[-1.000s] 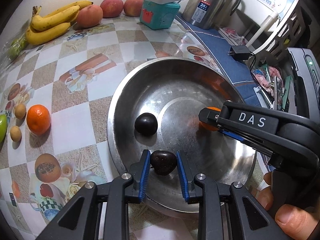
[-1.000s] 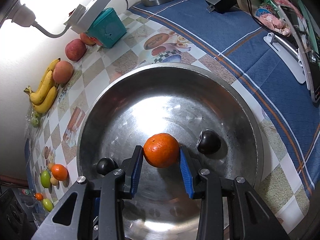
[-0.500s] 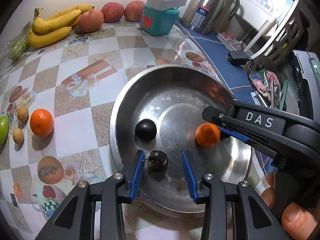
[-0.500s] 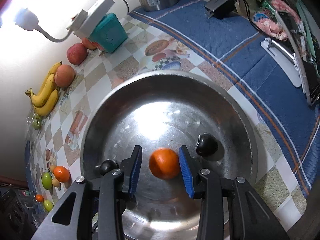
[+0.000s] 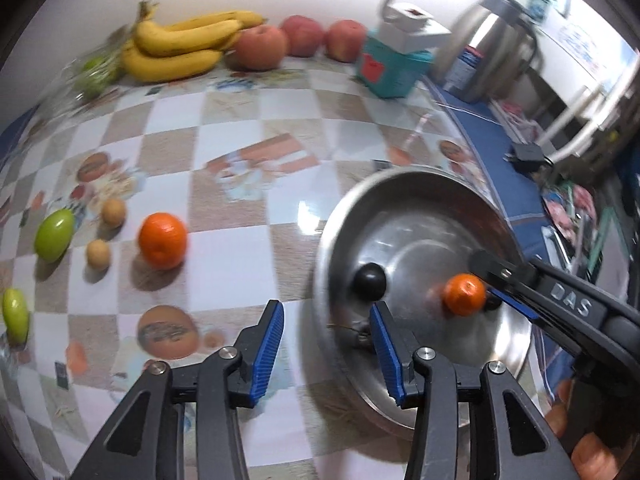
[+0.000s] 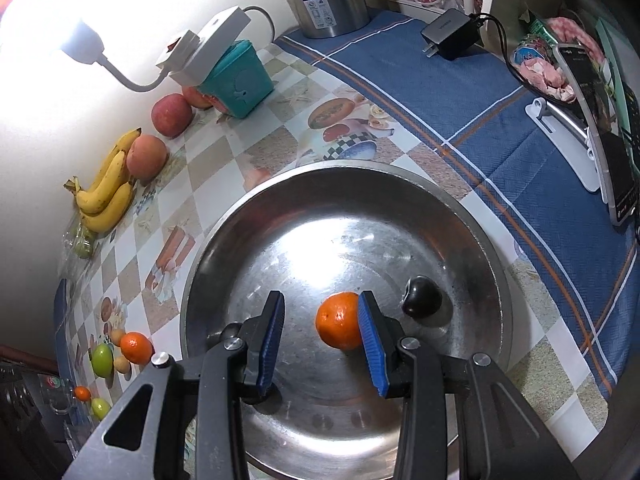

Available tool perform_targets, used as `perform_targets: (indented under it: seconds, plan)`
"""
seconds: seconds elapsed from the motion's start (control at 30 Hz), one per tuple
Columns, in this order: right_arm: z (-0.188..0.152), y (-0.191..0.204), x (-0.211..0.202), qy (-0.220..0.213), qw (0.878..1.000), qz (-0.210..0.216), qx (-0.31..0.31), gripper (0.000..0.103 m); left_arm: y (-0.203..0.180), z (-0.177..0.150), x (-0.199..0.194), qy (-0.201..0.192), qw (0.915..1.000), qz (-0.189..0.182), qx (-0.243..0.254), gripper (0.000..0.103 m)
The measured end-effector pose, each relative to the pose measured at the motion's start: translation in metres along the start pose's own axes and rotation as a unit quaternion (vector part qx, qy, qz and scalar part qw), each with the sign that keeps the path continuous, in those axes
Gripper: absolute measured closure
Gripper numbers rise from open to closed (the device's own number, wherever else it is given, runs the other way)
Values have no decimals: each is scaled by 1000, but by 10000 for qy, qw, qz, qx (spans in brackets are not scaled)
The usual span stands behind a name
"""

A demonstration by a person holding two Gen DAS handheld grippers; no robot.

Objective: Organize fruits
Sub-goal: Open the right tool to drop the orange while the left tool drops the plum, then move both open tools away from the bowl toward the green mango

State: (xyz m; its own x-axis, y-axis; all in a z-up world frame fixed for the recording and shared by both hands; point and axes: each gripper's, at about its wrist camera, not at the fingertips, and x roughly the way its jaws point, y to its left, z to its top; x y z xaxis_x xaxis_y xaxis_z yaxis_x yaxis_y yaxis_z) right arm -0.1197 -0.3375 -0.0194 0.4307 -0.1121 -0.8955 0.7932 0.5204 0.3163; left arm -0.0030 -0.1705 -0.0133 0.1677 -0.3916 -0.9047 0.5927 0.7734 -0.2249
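The orange (image 6: 338, 320) lay in the bowl (image 6: 472, 236), touching the inner face of your right gripper's (image 6: 320, 334) right finger; its jaws were spread. Your left gripper (image 5: 326, 344), also released, straddled the bowl's left rim.

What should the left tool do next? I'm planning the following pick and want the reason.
Probably swing toward the orange on the tablecloth. The left tool is open and empty, the right tool is open, and the bowl already holds another orange and dark plums.
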Motion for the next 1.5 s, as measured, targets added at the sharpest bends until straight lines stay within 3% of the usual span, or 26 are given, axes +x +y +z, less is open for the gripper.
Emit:
perform_targets:
  seconds: [0.17, 0.47, 0.67, 0.73, 0.8, 0.87, 1.0, 1.1, 1.27, 1.5]
  plan:
    - [-2, 7, -1, 4, 9999, 7, -112, 64, 19, 4, -7, -109, 9989, 317, -321, 54]
    - [-9, 26, -5, -2, 9991, 13, -428, 64, 52, 6, -23, -210, 9933, 713, -885, 43]
    - [-14, 39, -4, 22, 9978, 18, -655, 64, 62, 5, -25, -170, 9905, 804, -1102, 41]
    - [-15, 42, -3, 33, 9974, -19, -717, 64, 64, 4, -24, -138, 9900, 828, -1131, 38]
    - [-16, 45, -2, 43, 9969, -95, -785, 64, 66, 3, -21, -64, 9890, 854, -1204, 25]
    - [-17, 46, -1, 34, 9961, -217, -855, 49, 68, 1, -18, 14, 9878, 895, -1276, 18]
    - [-17, 47, 1, 54, 9956, -252, -897, 46, 70, -1, -12, 126, 9862, 958, -1344, 7]
    - [-18, 47, 3, 72, 9950, -341, -940, 31, 72, -2, -10, 160, 9845, 1030, -1408, 2]
    - [-18, 49, 5, 86, 9941, -390, -1004, 23, 80, -4, -6, 260, 9812, 1161, -1518, 0]
    - [-20, 50, 7, 105, 9931, -449, -1074, 20, 88, -4, -7, 246, 9764, 1368, -1651, 0]
